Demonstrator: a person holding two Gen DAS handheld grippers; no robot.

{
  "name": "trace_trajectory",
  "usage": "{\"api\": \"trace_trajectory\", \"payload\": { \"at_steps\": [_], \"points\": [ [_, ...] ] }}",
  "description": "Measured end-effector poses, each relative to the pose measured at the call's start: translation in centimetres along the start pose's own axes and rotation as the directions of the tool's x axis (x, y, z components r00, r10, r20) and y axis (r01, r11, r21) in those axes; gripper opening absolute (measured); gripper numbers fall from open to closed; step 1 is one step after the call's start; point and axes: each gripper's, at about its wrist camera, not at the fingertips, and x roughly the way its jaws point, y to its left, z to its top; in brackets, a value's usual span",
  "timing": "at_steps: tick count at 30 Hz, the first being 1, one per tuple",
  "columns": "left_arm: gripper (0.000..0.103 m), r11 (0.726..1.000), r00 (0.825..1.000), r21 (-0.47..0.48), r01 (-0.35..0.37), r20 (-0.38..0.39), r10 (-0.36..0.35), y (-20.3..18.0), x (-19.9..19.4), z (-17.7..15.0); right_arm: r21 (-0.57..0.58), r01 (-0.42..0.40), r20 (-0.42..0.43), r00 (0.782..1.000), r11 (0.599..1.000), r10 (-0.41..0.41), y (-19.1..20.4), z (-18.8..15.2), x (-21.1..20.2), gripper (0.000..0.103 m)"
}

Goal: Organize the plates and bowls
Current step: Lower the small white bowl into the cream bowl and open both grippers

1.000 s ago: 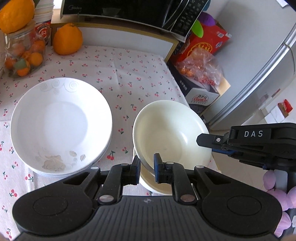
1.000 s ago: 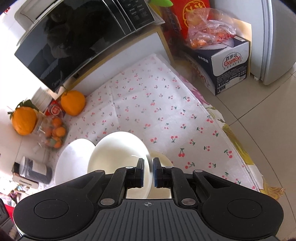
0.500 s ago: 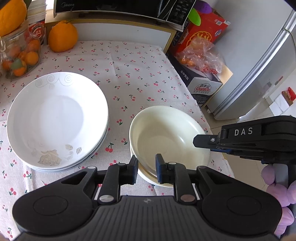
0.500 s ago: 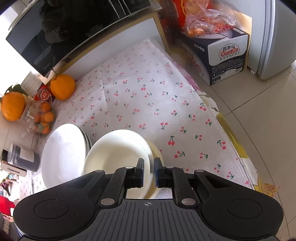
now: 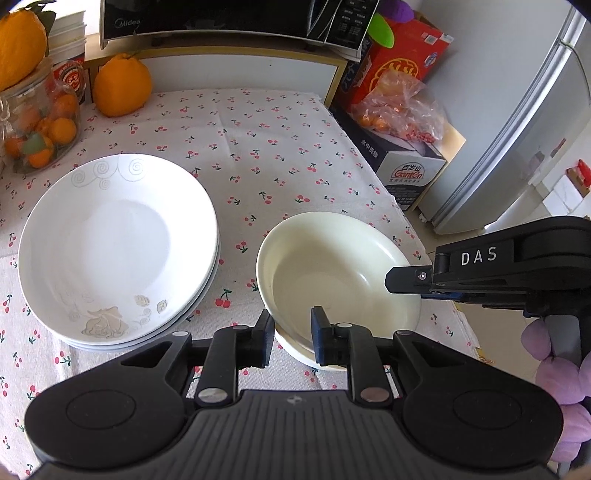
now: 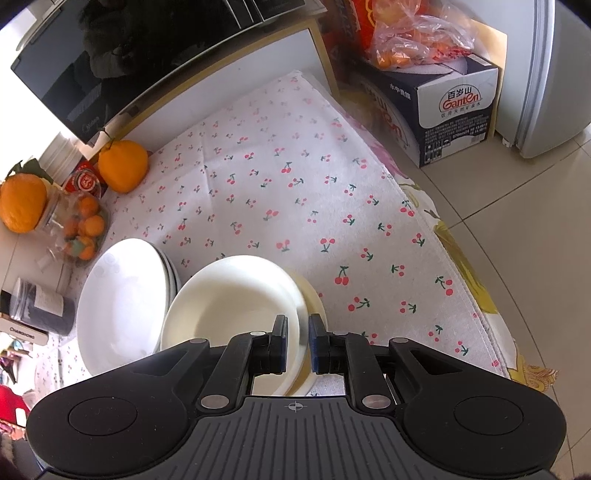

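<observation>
A cream bowl (image 5: 332, 266) sits nested on another cream bowl (image 5: 295, 350) on the cherry-print cloth. A stack of white plates (image 5: 114, 243) lies to its left. My left gripper (image 5: 292, 332) is open, its jaws standing either side of the bowl's near rim with a gap. My right gripper (image 6: 297, 341) is slightly open astride the bowl's right rim (image 6: 299, 317); it shows in the left wrist view (image 5: 406, 278) at the bowl's right edge. The right wrist view also shows the bowls (image 6: 236, 299) and the plates (image 6: 122, 295).
A jar of small oranges (image 5: 35, 122), a large orange (image 5: 122, 86) and a microwave (image 5: 229, 18) stand at the back. Boxes and a bag of fruit (image 5: 399, 107) sit on the floor right of the table, beside a fridge (image 5: 524, 122). The table edge (image 6: 454, 258) runs close on the right.
The top bowl has come down level onto the lower bowl. My left gripper's jaws have widened off the rim and the right gripper's jaws have parted a little.
</observation>
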Motion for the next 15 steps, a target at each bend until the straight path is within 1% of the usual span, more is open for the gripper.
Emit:
{"api": "trace_trajectory", "payload": {
  "at_steps": [7,9,15],
  "points": [
    [0.023,1.000,1.000,0.010,-0.004,-0.006,0.004,-0.14,0.10,-0.20,-0.021,0.006,0.007,1.000,1.000,-0.006,0.26,-0.02,-0.04,0.015],
    [0.023,1.000,1.000,0.010,-0.005,-0.016,0.005,-0.13,0.29,-0.27,-0.028,0.012,0.013,1.000,1.000,-0.012,0.34,-0.03,-0.08,0.020],
    [0.023,1.000,1.000,0.010,-0.006,-0.023,0.007,-0.06,0.44,-0.24,-0.035,0.012,0.015,1.000,0.999,-0.011,0.29,0.03,-0.04,0.020]
  ]
}}
